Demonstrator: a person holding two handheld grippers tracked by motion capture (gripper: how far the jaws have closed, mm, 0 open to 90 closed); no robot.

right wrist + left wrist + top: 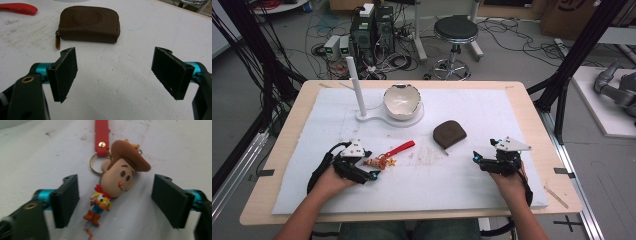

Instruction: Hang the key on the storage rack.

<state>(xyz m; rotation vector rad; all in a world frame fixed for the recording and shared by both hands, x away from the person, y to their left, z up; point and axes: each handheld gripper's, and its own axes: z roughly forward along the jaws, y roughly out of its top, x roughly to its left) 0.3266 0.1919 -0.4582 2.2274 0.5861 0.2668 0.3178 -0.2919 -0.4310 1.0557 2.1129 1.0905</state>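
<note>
Spreading wide in the left gripper view, two black fingers (65, 200) of the left gripper (115, 201), gripping nothing, flanking one cowboy keychain figure (117, 180) without touching it. Lying flat on the white mat (472, 175), boots toward the gripper, hat away, long axis running on through one metal ring (93, 165) into one red strap (101, 135); in the high view, strap (401, 148) slanting up and right. Standing equally wide apart and empty, two fingers (65, 73) of the right gripper (115, 75), facing one brown zip pouch (88, 23), well apart from it. Farther back on the tabletop (532, 125), one white bowl (402, 101) sitting on one white stand base (377, 119) beside one upright white post (356, 85).
</note>
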